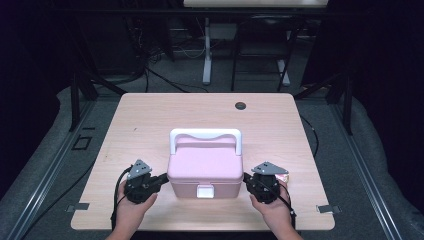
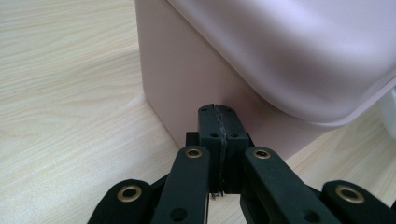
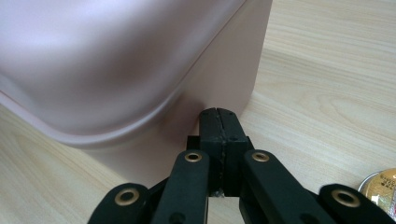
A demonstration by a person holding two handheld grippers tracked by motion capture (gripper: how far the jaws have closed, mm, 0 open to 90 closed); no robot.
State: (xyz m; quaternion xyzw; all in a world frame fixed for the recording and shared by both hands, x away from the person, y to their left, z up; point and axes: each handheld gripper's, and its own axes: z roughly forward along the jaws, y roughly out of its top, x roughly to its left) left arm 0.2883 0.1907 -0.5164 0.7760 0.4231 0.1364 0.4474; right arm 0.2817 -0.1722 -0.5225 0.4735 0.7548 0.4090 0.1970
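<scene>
- While it sits lid-down near the table's (image 1: 150,107) front edge, the pink box (image 1: 205,170) is flanked on both sides.
- Left gripper (image 2: 218,114), jaws pressed together empty, noses its left wall.
- Right gripper (image 3: 219,116), likewise closed, meets the opposite wall, seemingly to squeeze or steady it.

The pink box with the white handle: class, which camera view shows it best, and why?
The high view: the whole pink box, its white handle and front latch show. The left and right gripper views give close-ups of its side walls and lid edge.
</scene>
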